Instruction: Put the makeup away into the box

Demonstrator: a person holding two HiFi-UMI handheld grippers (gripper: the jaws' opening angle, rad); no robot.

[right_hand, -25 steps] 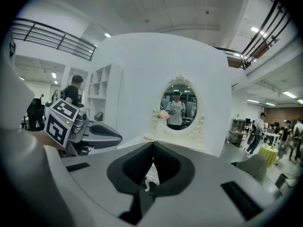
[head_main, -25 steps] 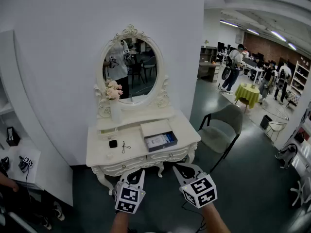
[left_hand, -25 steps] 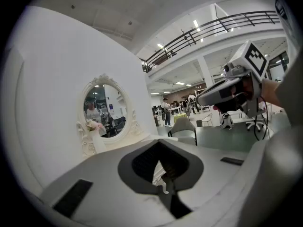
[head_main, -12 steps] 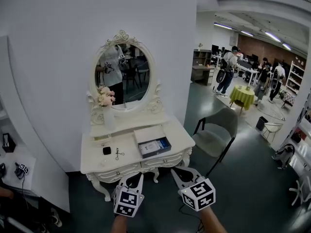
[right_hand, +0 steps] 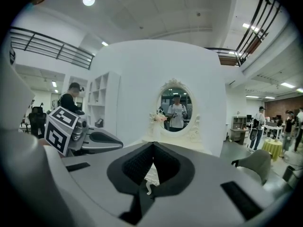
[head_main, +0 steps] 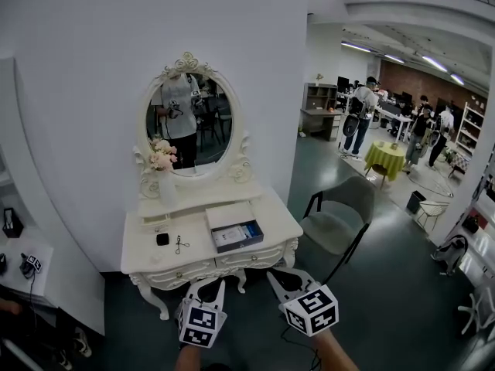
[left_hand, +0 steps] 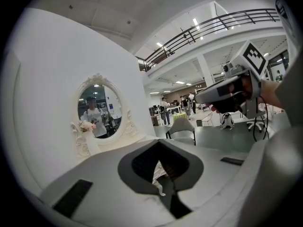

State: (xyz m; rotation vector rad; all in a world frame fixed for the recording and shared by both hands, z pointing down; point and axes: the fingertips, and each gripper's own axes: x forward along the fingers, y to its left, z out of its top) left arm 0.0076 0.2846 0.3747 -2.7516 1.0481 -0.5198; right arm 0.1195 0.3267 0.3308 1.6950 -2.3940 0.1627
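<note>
A white dressing table (head_main: 193,256) stands against the wall. On it lies an open box (head_main: 225,216) with blue and white contents. Left of the box are a small black compact (head_main: 162,239) and a thin metal tool (head_main: 179,244). My left gripper (head_main: 210,283) and right gripper (head_main: 280,275) hover side by side in front of the table, short of its front edge and touching nothing. Both are shut and empty, as the left gripper (left_hand: 158,142) and right gripper (right_hand: 152,144) show in their own views.
An oval mirror (head_main: 189,126) with an ornate frame rises behind the table, and a vase of flowers (head_main: 164,168) stands at its left. A grey chair (head_main: 340,215) is to the right. A white shelf unit (head_main: 15,253) is at the left. People stand in the open hall at the far right.
In the head view the dressing table has drifted left and looks slightly smaller. Both grippers have shifted slightly left and stay shut side by side, low in the picture.
</note>
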